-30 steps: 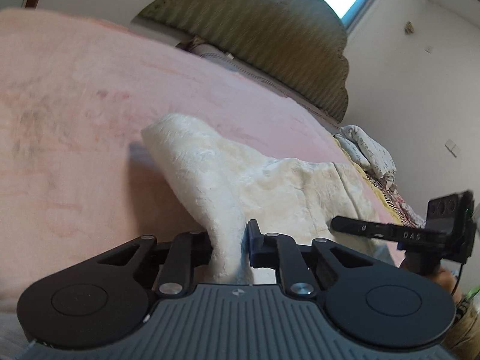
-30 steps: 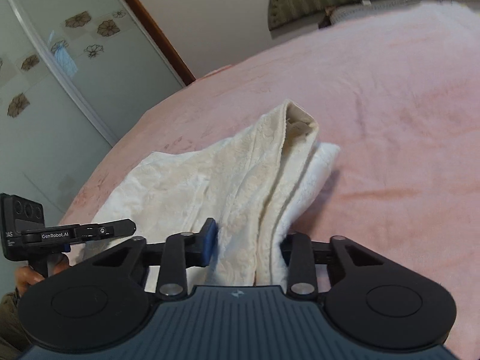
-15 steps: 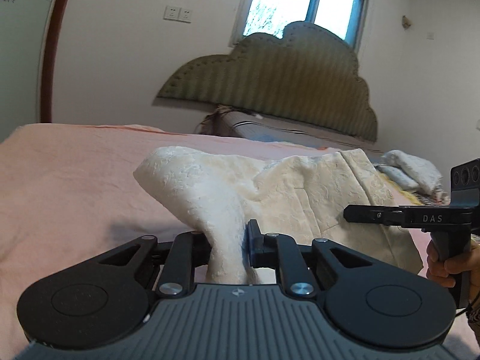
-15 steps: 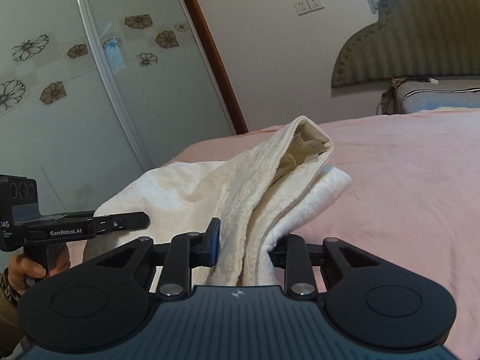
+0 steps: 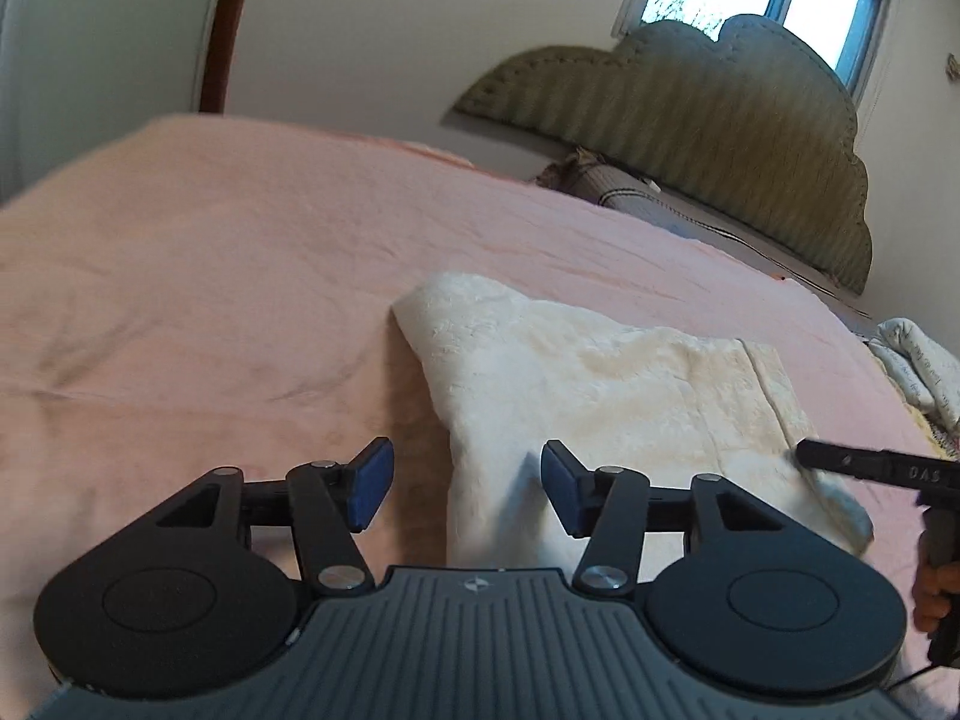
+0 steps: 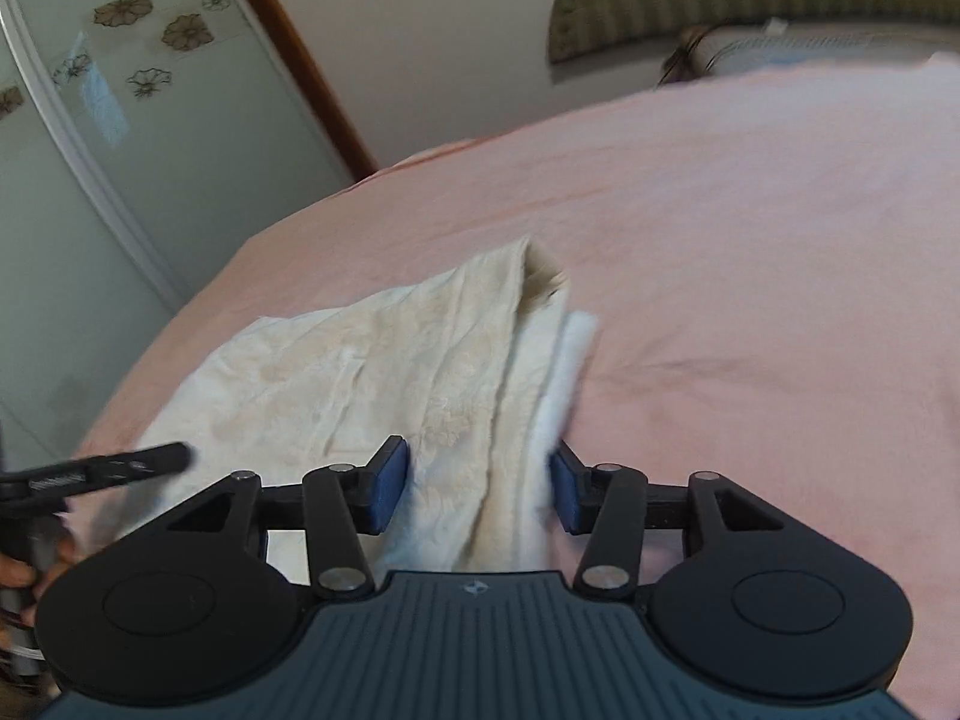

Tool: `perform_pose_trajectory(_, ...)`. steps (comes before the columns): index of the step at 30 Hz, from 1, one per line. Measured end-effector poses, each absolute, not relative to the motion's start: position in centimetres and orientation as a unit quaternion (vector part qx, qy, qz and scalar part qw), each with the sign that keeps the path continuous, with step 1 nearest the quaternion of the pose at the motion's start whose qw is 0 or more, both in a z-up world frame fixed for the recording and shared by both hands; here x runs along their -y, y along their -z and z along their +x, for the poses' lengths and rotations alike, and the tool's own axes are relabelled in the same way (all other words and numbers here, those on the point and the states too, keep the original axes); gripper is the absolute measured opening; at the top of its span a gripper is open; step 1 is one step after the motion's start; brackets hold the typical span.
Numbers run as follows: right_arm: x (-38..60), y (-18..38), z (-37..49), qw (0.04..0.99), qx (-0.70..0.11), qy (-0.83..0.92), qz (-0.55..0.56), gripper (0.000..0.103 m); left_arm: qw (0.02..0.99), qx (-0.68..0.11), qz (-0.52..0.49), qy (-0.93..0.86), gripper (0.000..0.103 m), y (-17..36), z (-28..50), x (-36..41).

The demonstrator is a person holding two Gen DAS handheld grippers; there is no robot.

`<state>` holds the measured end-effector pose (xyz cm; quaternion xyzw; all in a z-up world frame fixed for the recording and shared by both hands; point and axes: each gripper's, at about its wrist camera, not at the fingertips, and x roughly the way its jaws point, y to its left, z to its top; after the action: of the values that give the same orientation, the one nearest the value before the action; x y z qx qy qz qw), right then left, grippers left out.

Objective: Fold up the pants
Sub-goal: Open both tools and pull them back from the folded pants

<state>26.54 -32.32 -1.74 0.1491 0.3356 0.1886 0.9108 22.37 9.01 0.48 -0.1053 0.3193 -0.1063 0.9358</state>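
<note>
Cream-white textured fabric pants [image 5: 600, 384], folded into a thick multi-layer bundle, lie on the pink plush bed cover [image 5: 210, 300], toward its near edge.

Left tongs [image 5: 467, 489]: blue pads apart; the bundle's near left corner sits between them, closer to the right pad, with bare bed cover under the left pad. No grip visible. Right tongs [image 6: 480, 489]: pads also apart, straddling the bundle's near right edge. The right pad looks to be touching or just beside the white fleecy under-layer; the left pad stands beside the cloth without pinching it.

Handling judgement: soft, limp, light fabric with a quilted or embossed face and a fluffy lining. No stiffness, so it will sag and drape wherever unsupported. Not fragile. The pile probably grips well against the pads; slip risk is low, but stacked layers may slide over one another.

Where to hold: at the near corners, one per tongs, taking all layers of the edge together. The far right end [image 6: 543, 276] gapes open with loose layers, so a shallow bite there would likely catch only the top sheet and spoil the fold.
</note>
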Motion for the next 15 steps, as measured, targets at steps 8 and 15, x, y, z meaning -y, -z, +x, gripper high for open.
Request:
perform_pose_trajectory(8,26.6,0.5,20.0,0.928,-0.293,-0.231,-0.003,0.052,0.913,-0.37,-0.135,0.11,0.069,1.6,19.6,-8.3)
perform_pose_trajectory(15,25.5,-0.2,15.5,0.942,-0.276,-0.189,0.005,0.075,0.932,-0.34,-0.099,0.083,0.069,-1.0,13.8,-7.0)
